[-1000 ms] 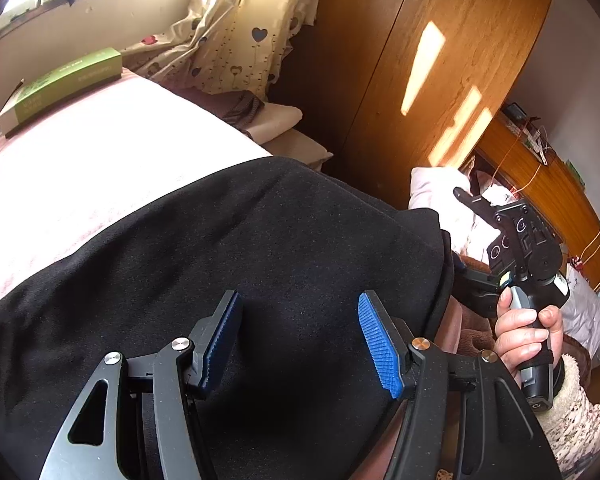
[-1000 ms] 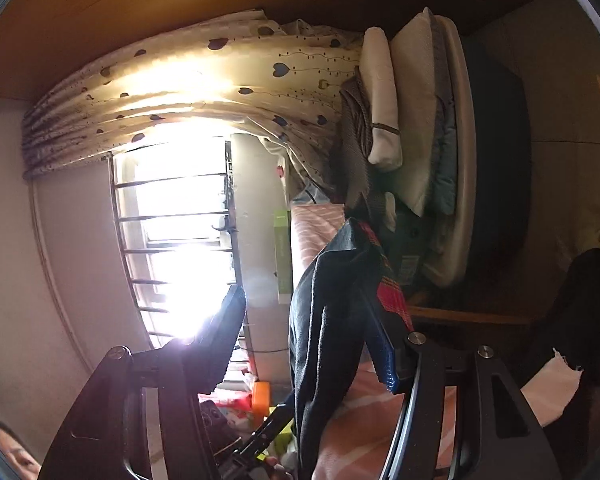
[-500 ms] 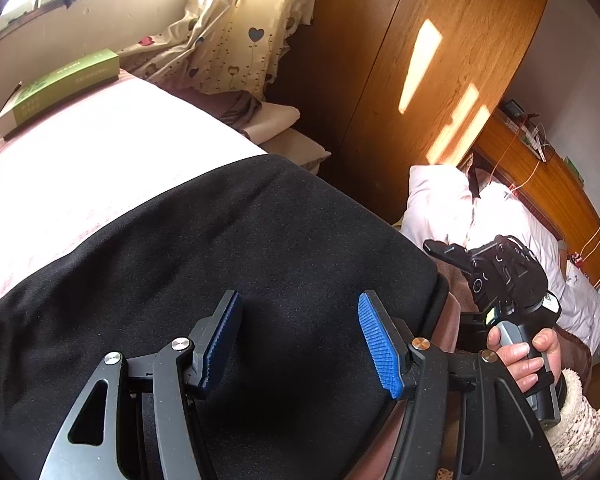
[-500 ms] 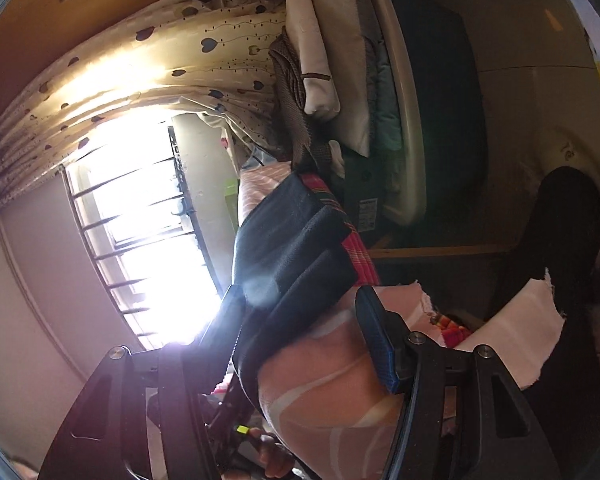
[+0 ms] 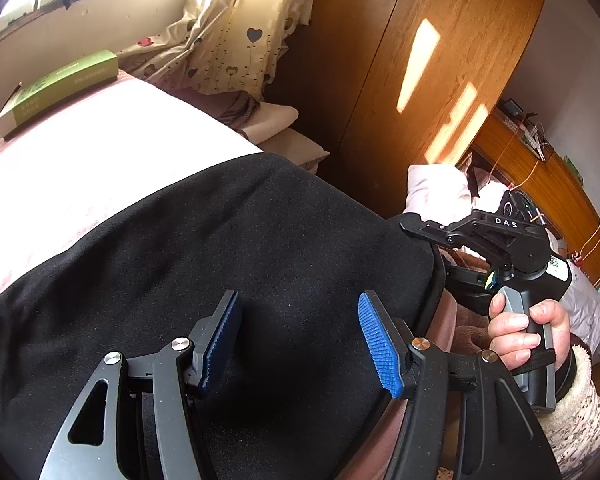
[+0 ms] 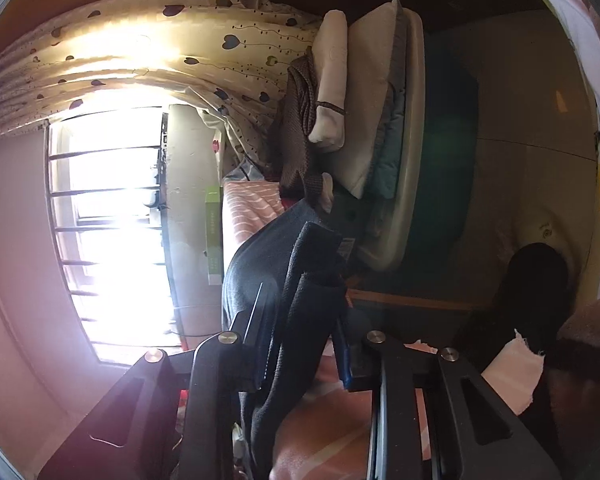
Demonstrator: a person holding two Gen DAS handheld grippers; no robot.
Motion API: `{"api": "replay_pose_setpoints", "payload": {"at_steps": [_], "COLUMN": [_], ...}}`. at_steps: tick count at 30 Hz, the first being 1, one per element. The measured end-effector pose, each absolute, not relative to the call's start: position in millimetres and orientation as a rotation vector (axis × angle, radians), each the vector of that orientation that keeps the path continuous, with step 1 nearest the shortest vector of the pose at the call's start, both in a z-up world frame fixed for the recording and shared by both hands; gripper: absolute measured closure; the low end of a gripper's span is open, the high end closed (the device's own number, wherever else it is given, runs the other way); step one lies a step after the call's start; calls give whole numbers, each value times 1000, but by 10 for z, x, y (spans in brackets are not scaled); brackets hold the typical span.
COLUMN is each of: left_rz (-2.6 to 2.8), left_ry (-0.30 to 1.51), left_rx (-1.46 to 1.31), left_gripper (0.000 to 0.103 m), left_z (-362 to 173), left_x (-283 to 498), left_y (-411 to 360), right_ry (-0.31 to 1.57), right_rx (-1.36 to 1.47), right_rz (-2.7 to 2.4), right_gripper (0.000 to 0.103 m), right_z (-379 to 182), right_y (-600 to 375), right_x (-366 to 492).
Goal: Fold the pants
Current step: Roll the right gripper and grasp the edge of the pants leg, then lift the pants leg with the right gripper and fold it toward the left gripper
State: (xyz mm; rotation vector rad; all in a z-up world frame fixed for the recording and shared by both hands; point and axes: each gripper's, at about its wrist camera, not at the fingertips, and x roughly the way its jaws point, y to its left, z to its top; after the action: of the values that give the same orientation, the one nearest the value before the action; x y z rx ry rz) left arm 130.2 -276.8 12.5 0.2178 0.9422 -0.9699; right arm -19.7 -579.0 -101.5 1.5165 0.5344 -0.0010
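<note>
Black, felt-like pants (image 5: pixel 204 264) lie spread flat across a pink striped bed (image 5: pixel 80 148). Above them hangs the left gripper (image 5: pixel 300 336), its ribbed blue pads parted wide, holding nothing. At the garment's far edge, the right gripper (image 6: pixel 304 356) pinches a thick folded hem.

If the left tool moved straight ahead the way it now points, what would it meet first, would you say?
Probably the black fleece pants spread on the pink bed; they fill the view between the open left tool and beyond, though depth is unclear.
</note>
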Motion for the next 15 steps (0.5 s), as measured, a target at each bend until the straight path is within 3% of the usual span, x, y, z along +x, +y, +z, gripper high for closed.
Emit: {"api": "replay_pose_setpoints", "payload": {"at_steps": [15], "left_rz": [-988], "left_ry": [957], "left_rx": [174], "left_gripper": [18], "left_z": [142], "left_x": [1256], "left_y": [-2674], "right_ry": [507], "right_rx": [1163], "right_rz": [-108], "right_gripper": [87], "right_z": [-461], "right_y": [-5692], "right_x": [-216]}}
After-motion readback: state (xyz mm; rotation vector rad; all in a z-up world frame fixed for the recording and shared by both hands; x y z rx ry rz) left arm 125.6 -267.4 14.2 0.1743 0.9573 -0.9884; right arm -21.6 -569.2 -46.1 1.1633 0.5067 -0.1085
